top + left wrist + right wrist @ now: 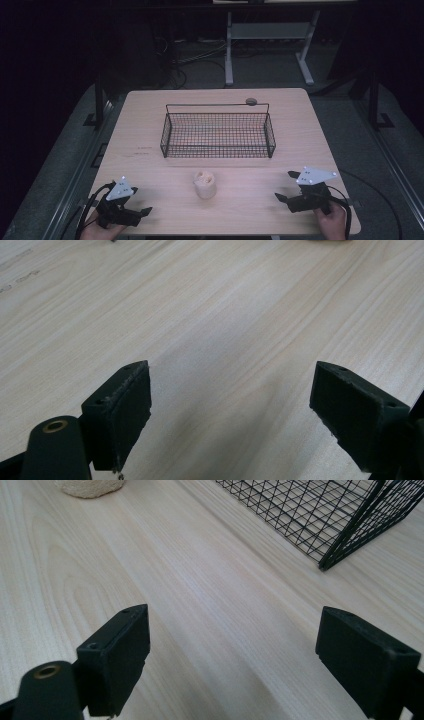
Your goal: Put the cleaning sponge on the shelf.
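1. The left gripper (pixel 141 212) rests low over the table (pixel 150 120) with its jaws spread wide and nothing between them.
2. The right gripper (pixel 287 186) sits likewise, jaws wide apart and empty.
3. A pale, bumpy object (pixel 205 185) stands between the two grippers, well apart from each, ahead and to the inner side of both.
4. The wire basket (pixel 218 135) lies beyond it, farther forward of both grippers.

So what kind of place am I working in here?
Likely a lab or test workstation, not a home: a bare wooden table with a wire basket set out on it, loose cables on the floor and a metal desk frame beyond.
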